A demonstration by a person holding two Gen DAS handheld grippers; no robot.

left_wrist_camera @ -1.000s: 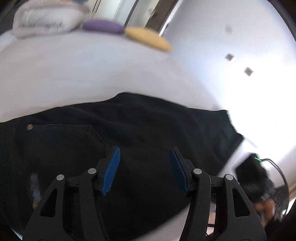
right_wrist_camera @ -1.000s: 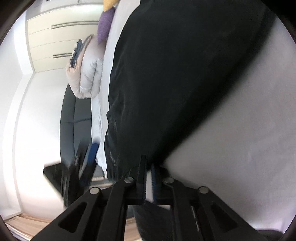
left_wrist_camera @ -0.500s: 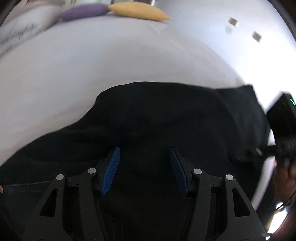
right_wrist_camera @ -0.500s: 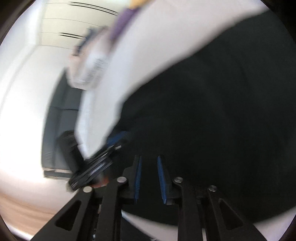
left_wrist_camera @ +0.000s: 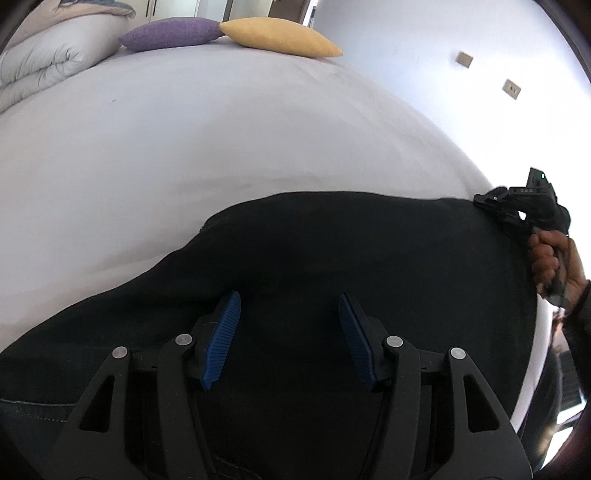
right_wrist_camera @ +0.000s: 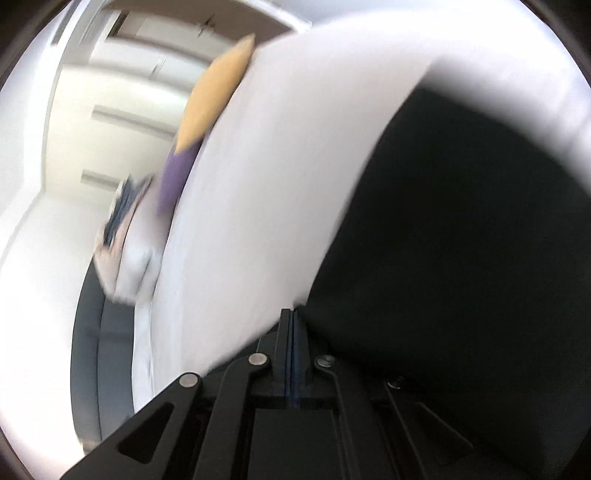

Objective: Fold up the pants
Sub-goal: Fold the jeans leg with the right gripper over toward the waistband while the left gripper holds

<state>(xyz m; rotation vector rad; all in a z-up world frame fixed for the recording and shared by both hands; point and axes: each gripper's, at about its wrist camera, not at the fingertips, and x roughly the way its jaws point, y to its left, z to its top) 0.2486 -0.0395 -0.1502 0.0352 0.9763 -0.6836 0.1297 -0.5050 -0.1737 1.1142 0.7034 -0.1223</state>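
Observation:
Black pants (left_wrist_camera: 332,258) lie spread on a white bed (left_wrist_camera: 221,129). My left gripper (left_wrist_camera: 290,317) is open and empty, hovering low over the middle of the pants. My right gripper shows in the left wrist view (left_wrist_camera: 491,203) at the pants' far right corner, held by a hand. In the blurred right wrist view my right gripper (right_wrist_camera: 292,321) has its jaws pressed together at the edge of the pants (right_wrist_camera: 461,258); whether cloth sits between the pads is unclear.
A purple pillow (left_wrist_camera: 170,33) and a yellow pillow (left_wrist_camera: 280,37) lie at the bed's far end. A folded white duvet (left_wrist_camera: 37,70) sits at the far left. A white wall (left_wrist_camera: 480,92) borders the bed on the right. A dark sofa (right_wrist_camera: 88,350) stands beyond the bed.
The pants have been drawn over so a folded edge now crosses the bed. My right gripper's jaws opened slightly, then closed, and it swung to the pants' right corner. My left gripper stayed open.

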